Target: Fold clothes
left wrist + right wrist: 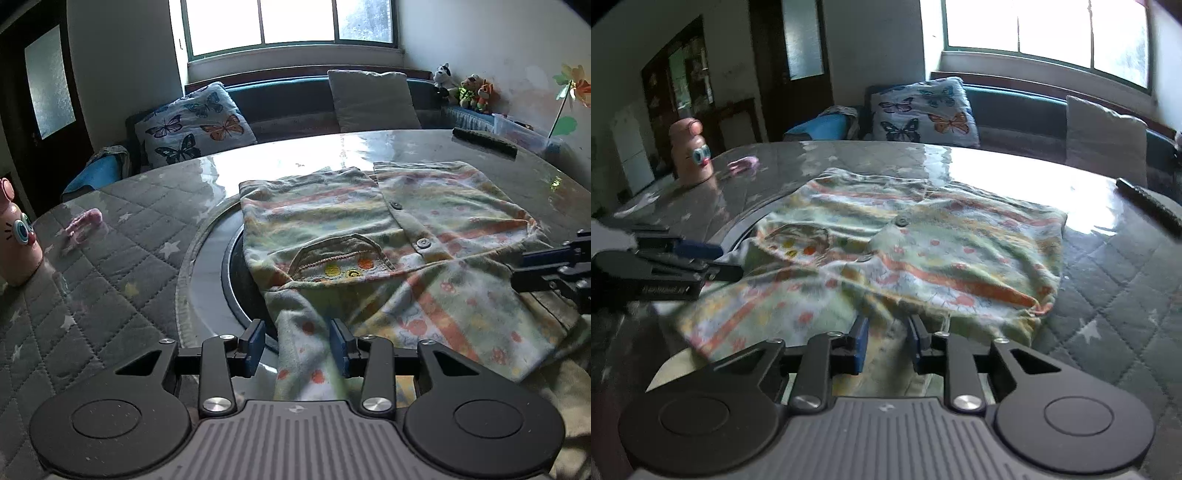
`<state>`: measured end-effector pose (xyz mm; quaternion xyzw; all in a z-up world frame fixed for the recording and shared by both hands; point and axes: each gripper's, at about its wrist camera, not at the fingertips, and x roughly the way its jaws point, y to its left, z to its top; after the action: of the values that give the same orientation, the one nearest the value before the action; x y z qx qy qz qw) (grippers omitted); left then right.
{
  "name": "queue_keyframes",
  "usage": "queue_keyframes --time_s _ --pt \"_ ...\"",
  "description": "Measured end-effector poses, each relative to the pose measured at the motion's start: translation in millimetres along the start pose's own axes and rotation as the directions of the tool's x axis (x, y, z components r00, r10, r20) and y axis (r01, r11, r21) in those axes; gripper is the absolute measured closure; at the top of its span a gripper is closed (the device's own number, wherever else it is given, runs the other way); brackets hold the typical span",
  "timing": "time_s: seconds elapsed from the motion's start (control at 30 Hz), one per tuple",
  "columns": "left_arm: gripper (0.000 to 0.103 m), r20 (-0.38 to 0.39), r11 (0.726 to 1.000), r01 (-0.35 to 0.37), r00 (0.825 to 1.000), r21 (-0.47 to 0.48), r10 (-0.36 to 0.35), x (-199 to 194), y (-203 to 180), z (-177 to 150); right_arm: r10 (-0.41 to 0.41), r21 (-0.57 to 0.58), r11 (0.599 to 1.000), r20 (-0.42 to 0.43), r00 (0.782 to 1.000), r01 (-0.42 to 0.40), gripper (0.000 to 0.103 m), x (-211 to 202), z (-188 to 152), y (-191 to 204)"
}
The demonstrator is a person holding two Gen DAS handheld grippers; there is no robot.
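On round table (147, 221): striped shirt (369, 229); left tongs (297, 345), right tongs (886, 341) apart, straddling fabric; pink toy (16, 236) aside.

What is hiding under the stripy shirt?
Under the stripy shirt lies the table, and a dark round inset in the tabletop pokes out at the shirt's left edge. The rest of that circle is covered.
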<state>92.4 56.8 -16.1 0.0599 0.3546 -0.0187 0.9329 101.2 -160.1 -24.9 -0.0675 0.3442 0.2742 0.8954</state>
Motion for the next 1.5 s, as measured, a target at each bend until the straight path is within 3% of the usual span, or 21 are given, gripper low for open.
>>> queue_keyframes --time_s 0.2,0.37,0.43,0.67,0.77,0.8,0.83,0.9,0.97,1.07,1.2,1.37,1.5 --pt "0.059 0.029 0.996 0.005 1.000 0.087 -0.007 -27 -8 -16 0.012 -0.063 0.998 -0.013 1.000 -0.013 0.079 -19 -20 8" --pt "0.044 0.059 0.973 0.002 0.998 0.232 -0.016 -56 -25 -41 0.028 -0.069 0.997 -0.016 0.999 -0.029 0.075 -34 -30 10" --pt "0.042 0.075 0.952 0.006 0.997 0.308 -0.031 -65 -37 -51 0.027 -0.091 0.995 -0.019 0.999 -0.029 0.066 -40 -33 14" --pt "0.033 0.166 0.852 -0.008 0.982 0.523 -0.093 -83 -83 -78 0.016 -0.127 0.992 -0.019 1.000 -0.019 0.063 -60 -40 18" --pt "0.033 0.191 0.838 0.018 0.971 0.545 -0.145 -84 -94 -77 0.011 -0.146 0.989 -0.019 1.000 -0.014 0.062 -70 -44 17" --pt "0.033 0.205 0.835 0.026 0.965 0.550 -0.165 -85 -97 -76 0.012 -0.156 0.988 -0.020 1.000 -0.015 0.055 -73 -45 18" --pt "0.034 0.206 0.842 0.043 0.962 0.538 -0.180 -84 -97 -72 0.009 -0.168 0.986 -0.020 1.000 -0.012 0.050 -76 -48 18" --pt "0.045 0.208 0.856 0.077 0.955 0.512 -0.211 -82 -97 -65 0.005 -0.196 0.980 -0.024 1.000 -0.010 0.049 -81 -53 21" --pt "0.076 0.211 0.867 0.113 0.947 0.486 -0.241 -81 -97 -58 0.009 -0.231 0.973 -0.030 0.999 -0.016 0.046 -84 -59 25" --pt "0.091 0.213 0.894 0.143 0.944 0.425 -0.252 -76 -90 -42 0.018 -0.287 0.958 -0.018 1.000 -0.023 0.039 -85 -64 33" --pt "0.094 0.213 0.915 0.166 0.943 0.369 -0.257 -71 -84 -25 0.038 -0.328 0.944 0.020 0.999 -0.029 0.038 -78 -60 44" --pt "0.093 0.204 0.924 0.186 0.943 0.335 -0.264 -66 -79 -14 0.073 -0.284 0.957 0.053 0.996 -0.055 0.043 -53 -45 50" --pt "0.086 0.187 0.926 0.165 0.953 0.339 -0.238 -66 -72 -21 0.107 -0.219 0.971 0.035 0.994 -0.097 0.072 -40 -34 44"
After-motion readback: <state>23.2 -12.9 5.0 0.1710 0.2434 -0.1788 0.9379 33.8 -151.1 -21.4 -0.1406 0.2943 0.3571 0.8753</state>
